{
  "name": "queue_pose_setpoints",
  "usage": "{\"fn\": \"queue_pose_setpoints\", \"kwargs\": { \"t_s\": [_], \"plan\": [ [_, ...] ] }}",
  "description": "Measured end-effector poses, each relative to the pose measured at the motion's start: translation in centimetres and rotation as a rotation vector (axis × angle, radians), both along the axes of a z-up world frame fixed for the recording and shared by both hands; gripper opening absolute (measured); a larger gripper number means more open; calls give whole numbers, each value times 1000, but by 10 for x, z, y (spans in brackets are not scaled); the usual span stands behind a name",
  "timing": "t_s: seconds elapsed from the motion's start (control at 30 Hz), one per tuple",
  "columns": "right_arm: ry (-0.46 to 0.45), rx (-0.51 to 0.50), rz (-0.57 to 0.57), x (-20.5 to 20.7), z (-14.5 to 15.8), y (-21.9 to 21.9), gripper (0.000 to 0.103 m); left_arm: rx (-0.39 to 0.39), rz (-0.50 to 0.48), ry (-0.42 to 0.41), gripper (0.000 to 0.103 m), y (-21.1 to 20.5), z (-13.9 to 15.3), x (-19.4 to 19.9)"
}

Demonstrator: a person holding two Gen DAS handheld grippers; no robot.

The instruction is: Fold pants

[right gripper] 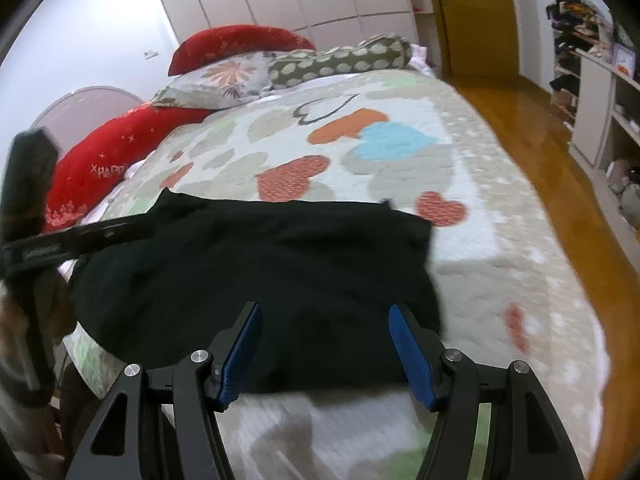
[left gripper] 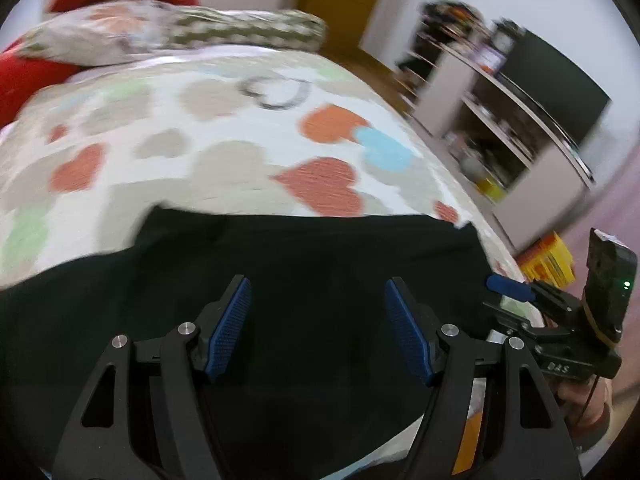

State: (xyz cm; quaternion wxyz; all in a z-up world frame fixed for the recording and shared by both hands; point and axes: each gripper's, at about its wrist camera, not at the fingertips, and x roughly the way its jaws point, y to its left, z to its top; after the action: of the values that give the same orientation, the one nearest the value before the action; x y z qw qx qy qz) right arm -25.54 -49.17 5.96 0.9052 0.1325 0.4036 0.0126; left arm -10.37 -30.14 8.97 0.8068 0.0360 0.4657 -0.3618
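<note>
Black pants (right gripper: 256, 264) lie folded in a wide flat shape on the heart-patterned bedspread (right gripper: 400, 148), near the foot of the bed. They also fill the lower half of the left wrist view (left gripper: 312, 280). My left gripper (left gripper: 318, 320) is open and empty, hovering over the pants. My right gripper (right gripper: 326, 340) is open and empty, just above the near edge of the pants. The right gripper shows at the right edge of the left wrist view (left gripper: 560, 320); the left gripper's body shows at the left of the right wrist view (right gripper: 60, 244).
Red pillows (right gripper: 120, 152), a floral pillow (right gripper: 220, 80) and a spotted bolster (right gripper: 340, 60) lie at the head of the bed. Wooden floor (right gripper: 560, 160) runs along the right side. Shelves (right gripper: 608, 92) with clutter stand against the right wall.
</note>
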Motion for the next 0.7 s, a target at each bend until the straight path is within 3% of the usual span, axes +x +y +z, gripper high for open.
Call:
{"fn": "queue_pose_setpoints", "kwargs": {
  "t_s": [0.23, 0.4, 0.53, 0.7],
  "plan": [
    [31, 90, -69, -25, -18, -34, 67, 54, -232, 24, 70, -81, -21, 4],
    [3, 138, -48, -19, -29, -33, 68, 121, -320, -8, 70, -116, -36, 14],
    [-32, 138, -52, -15, -23, -38, 68, 157, -364, -40, 70, -126, -41, 18],
    [-115, 74, -25, 11, 5, -50, 68, 142, -372, -53, 70, -119, -37, 21]
  ]
}}
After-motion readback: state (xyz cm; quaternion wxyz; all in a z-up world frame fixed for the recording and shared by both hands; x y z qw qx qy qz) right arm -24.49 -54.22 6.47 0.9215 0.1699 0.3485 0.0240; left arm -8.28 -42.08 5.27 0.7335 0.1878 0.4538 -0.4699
